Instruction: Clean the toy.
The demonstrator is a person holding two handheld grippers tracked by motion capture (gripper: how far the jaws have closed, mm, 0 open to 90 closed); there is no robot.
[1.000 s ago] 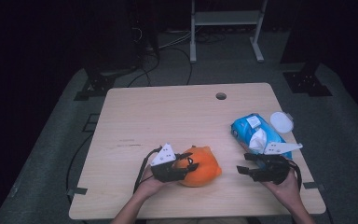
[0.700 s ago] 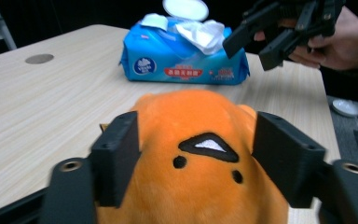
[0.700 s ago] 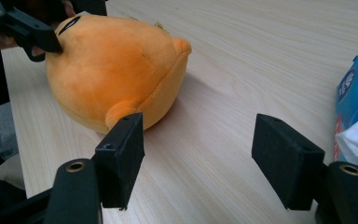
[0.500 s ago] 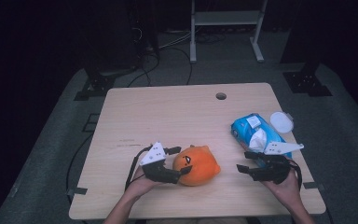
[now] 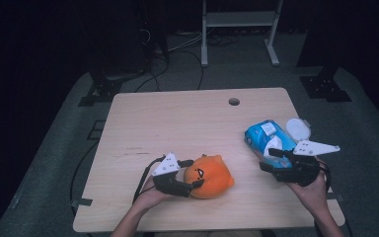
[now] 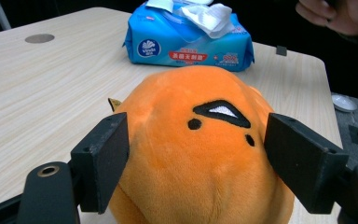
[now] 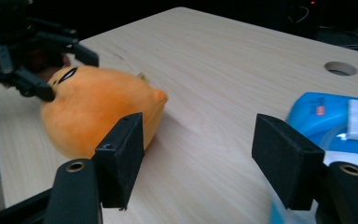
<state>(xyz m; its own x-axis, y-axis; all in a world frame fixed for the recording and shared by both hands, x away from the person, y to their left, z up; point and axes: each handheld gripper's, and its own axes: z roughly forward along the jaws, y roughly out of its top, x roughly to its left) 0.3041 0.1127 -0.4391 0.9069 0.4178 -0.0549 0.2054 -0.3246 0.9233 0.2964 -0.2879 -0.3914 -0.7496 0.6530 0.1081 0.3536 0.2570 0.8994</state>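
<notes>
- Straddling the round orange plush toy with a stitched black-and-white face [image 6: 200,154], the left gripper [image 5: 193,174] has its jaws one on each side of the toy's face end; the jaws have just been opening, and in the left gripper view both pads stand at the plush surface without denting it, so the toy reads as released, still between the jaws.
- The toy lies on the pale wooden table [image 5: 177,118] near its front edge, left of centre.
- The right gripper [image 5: 270,159] sits at the front right, jaws spread wide with bare tabletop between them in the right gripper view; nothing held.
- Just beyond the right gripper lies a blue plastic pack of wet wipes [image 5: 265,136], flap open, a white wipe [image 6: 209,16] sticking up from its top.
- Pack and toy lie well apart.
- A round white lid [image 5: 297,129] sits just beside the pack, on its far right.
- A small round hole [image 5: 234,101] marks the table near its far edge.
</notes>
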